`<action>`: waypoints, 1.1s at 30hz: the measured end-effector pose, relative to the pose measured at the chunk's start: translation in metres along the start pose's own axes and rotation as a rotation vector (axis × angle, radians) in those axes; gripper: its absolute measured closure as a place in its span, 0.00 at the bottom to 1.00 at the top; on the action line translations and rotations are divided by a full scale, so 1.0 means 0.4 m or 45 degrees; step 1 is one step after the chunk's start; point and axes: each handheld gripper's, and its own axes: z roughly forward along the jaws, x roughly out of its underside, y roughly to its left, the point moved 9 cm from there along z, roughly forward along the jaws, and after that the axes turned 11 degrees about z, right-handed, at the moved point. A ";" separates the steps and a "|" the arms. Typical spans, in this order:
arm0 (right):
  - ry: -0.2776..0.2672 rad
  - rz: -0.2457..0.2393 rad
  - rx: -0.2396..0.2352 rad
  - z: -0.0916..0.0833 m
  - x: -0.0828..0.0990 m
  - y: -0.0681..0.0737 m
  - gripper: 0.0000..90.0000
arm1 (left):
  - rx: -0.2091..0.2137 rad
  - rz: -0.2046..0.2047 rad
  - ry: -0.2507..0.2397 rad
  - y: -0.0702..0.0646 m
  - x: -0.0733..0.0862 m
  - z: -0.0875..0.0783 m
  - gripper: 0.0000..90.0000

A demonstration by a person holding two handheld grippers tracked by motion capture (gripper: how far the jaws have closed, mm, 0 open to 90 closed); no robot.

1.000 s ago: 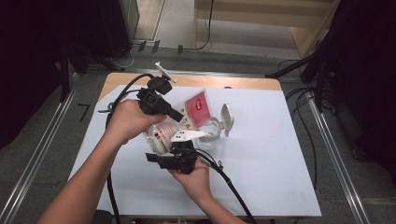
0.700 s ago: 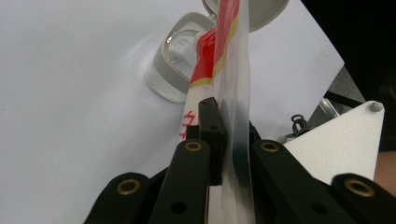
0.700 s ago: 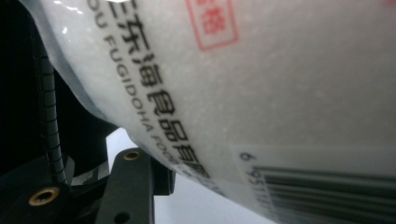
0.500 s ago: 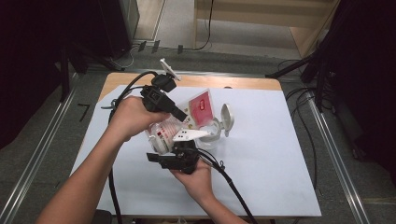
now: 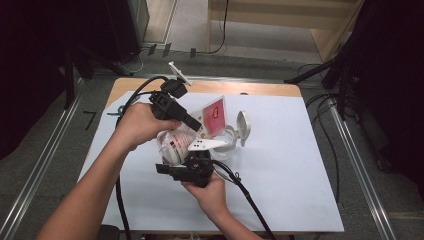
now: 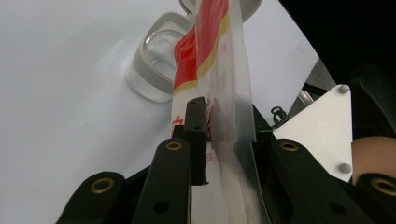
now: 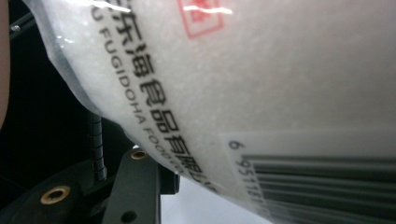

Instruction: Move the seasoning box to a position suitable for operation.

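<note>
The bag (image 5: 180,142) is clear plastic full of white grains, printed with black lettering, a black barcode and a red stamp; its top (image 5: 214,114) is red with a yellow edge. The jar (image 5: 227,142) is clear with a white flip lid (image 5: 243,125). The tabletop (image 5: 300,165) is white, wood-brown at its far edge.

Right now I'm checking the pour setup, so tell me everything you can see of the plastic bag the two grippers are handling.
The bag is a clear plastic pouch of white grains with a red and yellow printed top, black lettering and a barcode. It is held tilted above the table, its top end over an open clear container with a flip lid. The left gripper has the flat sealed top edge between its fingers, which have just been opening. The right gripper holds the full lower part.
</note>
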 end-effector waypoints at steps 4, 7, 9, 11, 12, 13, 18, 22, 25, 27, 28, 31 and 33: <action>-0.018 0.022 -0.019 -0.008 -0.008 0.009 0.67 | 0.001 -0.004 -0.027 0.001 -0.008 -0.002 0.85; -0.011 0.005 0.004 -0.003 -0.013 0.010 0.66 | -0.044 0.004 -0.012 0.003 -0.010 0.005 0.91; -0.002 -0.020 0.010 -0.004 -0.014 0.012 0.66 | -0.063 0.005 -0.016 0.004 -0.012 0.006 0.95; 0.017 -0.080 0.044 -0.003 -0.009 0.013 0.66 | -0.059 0.003 -0.003 0.005 -0.011 0.005 0.97; 0.024 -0.109 0.058 -0.001 -0.007 0.014 0.64 | -0.066 0.007 0.007 0.005 -0.011 0.004 0.97; 0.038 -0.133 0.088 0.000 -0.005 0.013 0.63 | -0.068 0.006 0.000 0.004 -0.013 0.005 0.97; 0.019 -0.095 0.088 -0.001 -0.012 0.008 0.67 | -0.072 -0.025 -0.001 0.002 -0.014 0.004 0.97; 0.002 -0.059 0.058 -0.004 -0.017 0.010 0.69 | -0.041 -0.024 -0.021 -0.002 -0.018 0.003 0.89; -0.028 -0.023 0.015 -0.010 -0.025 0.018 0.69 | -0.027 0.006 -0.036 -0.006 -0.021 -0.002 0.84; -0.039 -0.012 0.003 -0.013 -0.026 0.020 0.69 | -0.009 -0.002 -0.055 -0.009 -0.023 -0.007 0.82; -0.044 -0.009 -0.003 -0.016 -0.026 0.021 0.69 | 0.005 -0.007 -0.061 -0.010 -0.024 -0.010 0.80; -0.066 0.031 -0.030 -0.021 -0.029 0.024 0.69 | 0.001 -0.012 -0.068 -0.005 -0.027 -0.015 0.80; -0.074 0.034 -0.025 -0.020 -0.034 0.026 0.69 | -0.007 -0.016 -0.057 -0.007 -0.030 -0.014 0.82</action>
